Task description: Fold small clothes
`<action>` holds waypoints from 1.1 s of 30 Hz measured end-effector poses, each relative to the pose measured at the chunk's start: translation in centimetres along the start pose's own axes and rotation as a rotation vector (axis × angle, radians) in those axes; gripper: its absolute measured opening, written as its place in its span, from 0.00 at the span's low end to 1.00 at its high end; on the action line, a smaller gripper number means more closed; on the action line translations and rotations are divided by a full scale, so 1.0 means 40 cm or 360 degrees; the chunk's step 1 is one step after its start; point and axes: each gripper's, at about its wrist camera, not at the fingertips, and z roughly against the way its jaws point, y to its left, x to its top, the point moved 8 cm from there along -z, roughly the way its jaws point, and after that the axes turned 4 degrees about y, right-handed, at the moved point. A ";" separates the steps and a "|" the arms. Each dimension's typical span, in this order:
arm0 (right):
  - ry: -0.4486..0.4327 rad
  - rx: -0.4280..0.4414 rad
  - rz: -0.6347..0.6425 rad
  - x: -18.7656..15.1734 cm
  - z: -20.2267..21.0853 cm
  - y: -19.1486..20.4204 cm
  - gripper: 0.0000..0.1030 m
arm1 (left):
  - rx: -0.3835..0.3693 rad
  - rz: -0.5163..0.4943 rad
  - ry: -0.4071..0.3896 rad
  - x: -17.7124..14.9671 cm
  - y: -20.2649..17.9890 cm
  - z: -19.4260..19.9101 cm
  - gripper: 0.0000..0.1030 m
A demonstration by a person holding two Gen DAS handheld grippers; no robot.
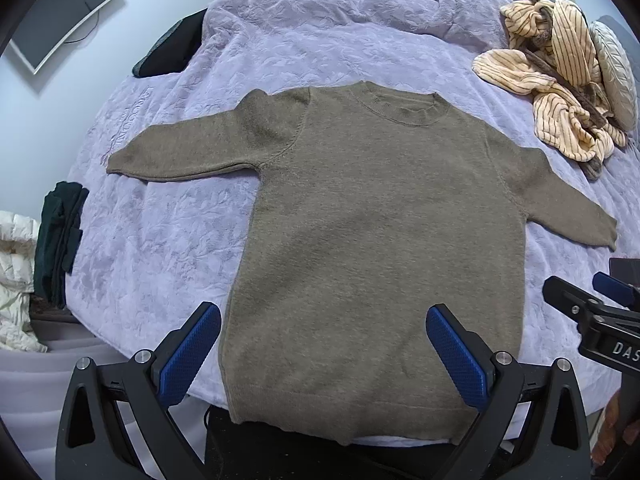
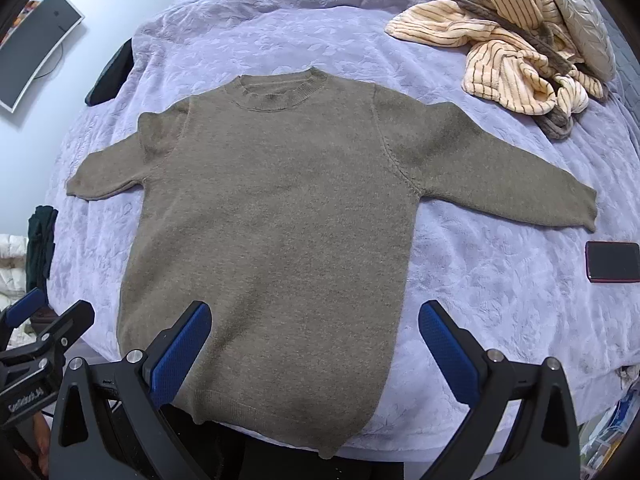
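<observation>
A brown sweater (image 1: 372, 240) lies flat and face-up on a bed covered by a lilac blanket (image 1: 168, 208), collar toward the far side, hem at the near edge of the bed and hanging slightly over it. Both sleeves are spread outward and angled down, each resting on the blanket. The left gripper (image 1: 322, 344) hovers above the hem, its jaws spread wide and holding nothing; its blue pads (image 1: 188, 354) frame the lower body of the sweater. The right gripper (image 2: 314, 342) hovers beside it over the hem's right portion, jaws likewise wide apart and empty, one pad over the knit and the other over bare blanket. A heap of cream striped clothes (image 2: 516, 52) sits at the far right corner of the bed, against a grey cushion (image 2: 580, 20). A dark phone (image 2: 612, 262) lies on the blanket near the right sleeve's cuff, apart from it. At the left edge of the bed hangs a dark green item (image 1: 60, 236), possibly folded clothing. A monitor (image 1: 64, 8) stands beyond the bed at upper left
</observation>
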 end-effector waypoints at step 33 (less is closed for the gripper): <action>0.0282 -0.0019 0.0146 0.131 -0.286 0.528 1.00 | -0.0819 0.1012 -0.0194 0.441 0.970 -0.632 1.00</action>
